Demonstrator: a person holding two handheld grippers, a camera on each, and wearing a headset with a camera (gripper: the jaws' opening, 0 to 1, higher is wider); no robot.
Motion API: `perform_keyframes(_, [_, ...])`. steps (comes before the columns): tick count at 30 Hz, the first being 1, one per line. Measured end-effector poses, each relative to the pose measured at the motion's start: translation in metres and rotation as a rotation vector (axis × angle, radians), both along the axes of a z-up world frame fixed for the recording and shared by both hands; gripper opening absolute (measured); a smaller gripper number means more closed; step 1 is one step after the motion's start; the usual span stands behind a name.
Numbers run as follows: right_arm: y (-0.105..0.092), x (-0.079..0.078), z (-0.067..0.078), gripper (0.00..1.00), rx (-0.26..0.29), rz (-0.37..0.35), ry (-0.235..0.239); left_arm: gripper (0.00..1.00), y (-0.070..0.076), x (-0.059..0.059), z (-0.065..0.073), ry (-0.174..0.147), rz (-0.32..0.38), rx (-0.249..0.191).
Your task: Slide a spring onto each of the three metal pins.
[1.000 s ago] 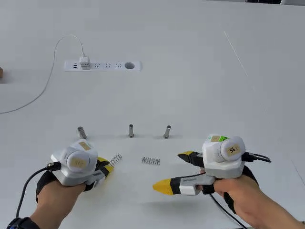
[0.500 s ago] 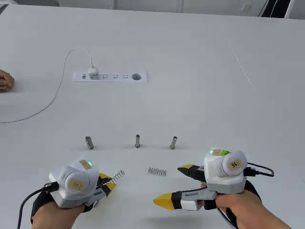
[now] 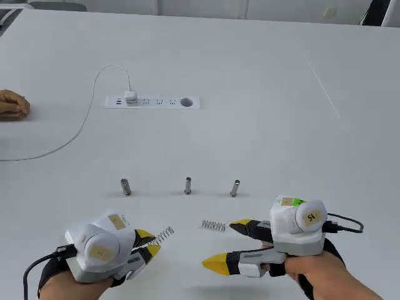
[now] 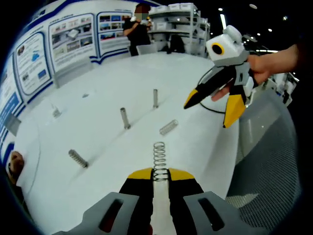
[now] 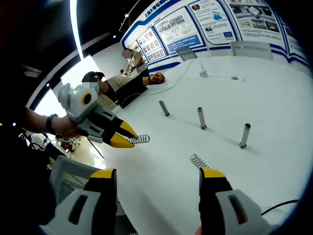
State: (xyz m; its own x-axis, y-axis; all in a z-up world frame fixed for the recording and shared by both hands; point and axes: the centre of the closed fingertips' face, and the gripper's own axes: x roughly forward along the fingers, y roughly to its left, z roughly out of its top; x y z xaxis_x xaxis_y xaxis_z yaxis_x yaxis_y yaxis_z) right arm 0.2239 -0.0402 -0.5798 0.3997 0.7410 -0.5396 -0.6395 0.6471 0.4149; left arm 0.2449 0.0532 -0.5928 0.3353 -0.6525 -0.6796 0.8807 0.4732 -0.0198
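The left gripper (image 3: 150, 245) is holding a thin steel coil spring (image 3: 164, 235), likely light and bendy, by one end, jaws closed on it, pointing two o'clock; the right gripper (image 3: 222, 245) is gaping wide, jaws empty.

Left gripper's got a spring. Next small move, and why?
Probably carry the left gripper with its spring toward the middle pin and line the coil up over its top. That pin and the right pin are bare, the left pin already carries one, and the middle looks nearest.
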Motion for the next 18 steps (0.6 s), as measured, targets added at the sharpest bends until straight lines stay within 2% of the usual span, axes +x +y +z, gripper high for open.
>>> perform_keyframes(6, [0.009,0.001,0.007,0.63,0.046,0.004,0.004,0.10,-0.015,-0.012,0.011,-0.008,-0.045,-0.019])
perform_keyframes(13, [0.015,0.002,0.014,0.56,0.106,-0.007,0.016,0.10,-0.032,-0.022,0.021,-0.026,-0.101,-0.037])
perform_keyframes(18, [0.020,0.000,0.019,0.47,0.140,0.004,0.022,0.10,-0.044,-0.026,0.029,-0.040,-0.142,-0.049])
